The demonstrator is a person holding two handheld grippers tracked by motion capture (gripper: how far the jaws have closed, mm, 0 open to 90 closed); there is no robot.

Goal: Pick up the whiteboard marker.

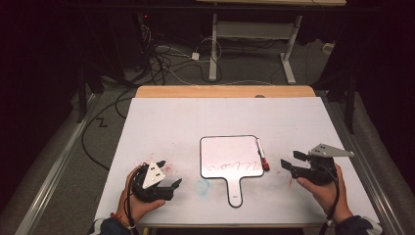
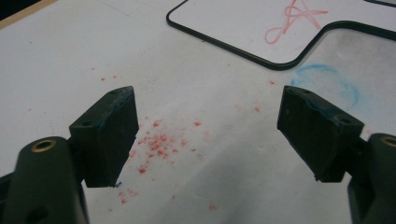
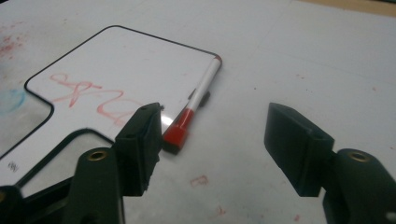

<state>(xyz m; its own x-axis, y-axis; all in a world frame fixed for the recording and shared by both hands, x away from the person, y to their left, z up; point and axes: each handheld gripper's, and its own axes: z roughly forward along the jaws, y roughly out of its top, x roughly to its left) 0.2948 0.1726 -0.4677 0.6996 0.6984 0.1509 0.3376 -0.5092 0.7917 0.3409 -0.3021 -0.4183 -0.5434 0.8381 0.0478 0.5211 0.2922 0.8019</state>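
two open grippers flanking a scribbled paddle whiteboard

the paddle whiteboard [image 1: 230, 156] is lying flat near the middle of the white table cover [image 1: 171, 122], its handle pointing toward the person. in the high view the red scribble on it is reading as a faint line; the right gripper view is showing it as clear loops, and the left gripper view is catching one red loop near the board's edge.

the marker [image 1: 262, 155] is lying along the whiteboard's right edge, red cap toward the person. the right gripper view is showing the marker [image 3: 196, 105] resting partly on the board's rim, the cap just past the board's corner.

the right gripper [image 1: 289, 161] is sitting to the right of the whiteboard, just beside the marker's cap end, held in the person's right hand [image 1: 320, 188]. its jaws are standing wide apart and holding nothing; in its own view the cap is lying just beyond the left jaw.

the left gripper [image 1: 169, 174] is resting to the left of the whiteboard's handle, held in the left hand [image 1: 139, 198]. its jaws are also spread apart and empty. its own view is showing red crumbs [image 2: 156, 144] scattered on the cover between the jaws and a blue smudge ring [image 2: 329, 86] beside the whiteboard's handle, which the high view is showing as a pale blot [image 1: 201, 186].
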